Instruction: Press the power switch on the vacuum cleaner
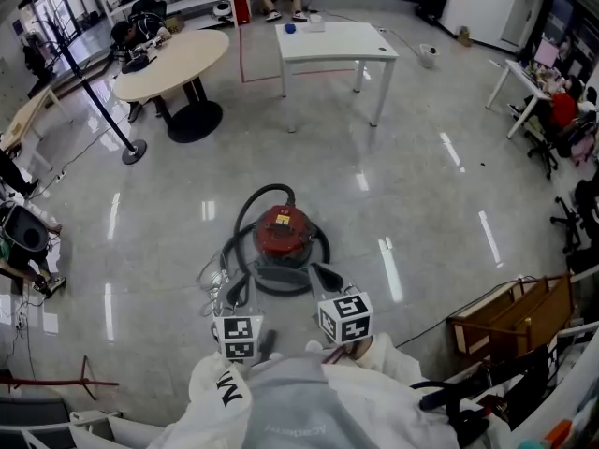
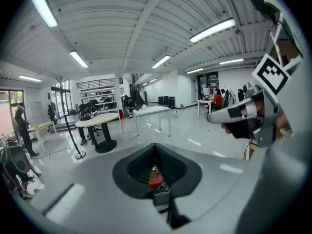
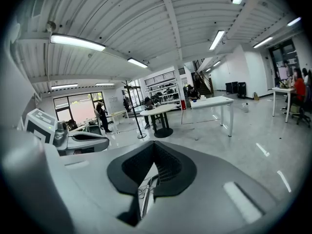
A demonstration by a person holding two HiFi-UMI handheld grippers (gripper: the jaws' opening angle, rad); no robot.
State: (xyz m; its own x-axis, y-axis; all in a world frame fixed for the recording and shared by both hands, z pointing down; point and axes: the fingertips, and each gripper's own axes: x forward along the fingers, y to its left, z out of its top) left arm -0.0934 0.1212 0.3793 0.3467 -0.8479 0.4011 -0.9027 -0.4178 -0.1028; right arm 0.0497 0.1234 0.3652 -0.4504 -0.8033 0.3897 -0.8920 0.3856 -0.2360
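The vacuum cleaner [image 1: 281,233] stands on the shiny floor, a round canister with a red top and a black hose [image 1: 258,197] looped round it. Both grippers hang just in front of it, apart from it. My left gripper [image 1: 237,293] is near its left side and my right gripper [image 1: 328,278] near its right side. In the left gripper view the jaws [image 2: 155,147] are shut with nothing in them, and the red top [image 2: 154,178] shows through the gap behind them. The right gripper [image 3: 154,144] is shut too, with only floor and cable seen below it. The switch itself I cannot make out.
A loose cable [image 1: 213,279] lies on the floor left of the vacuum. A white table [image 1: 337,41], a round table [image 1: 174,62] and a stanchion post [image 1: 132,151] stand farther off. A wooden crate [image 1: 511,316] sits at the right. People sit at the room's edges.
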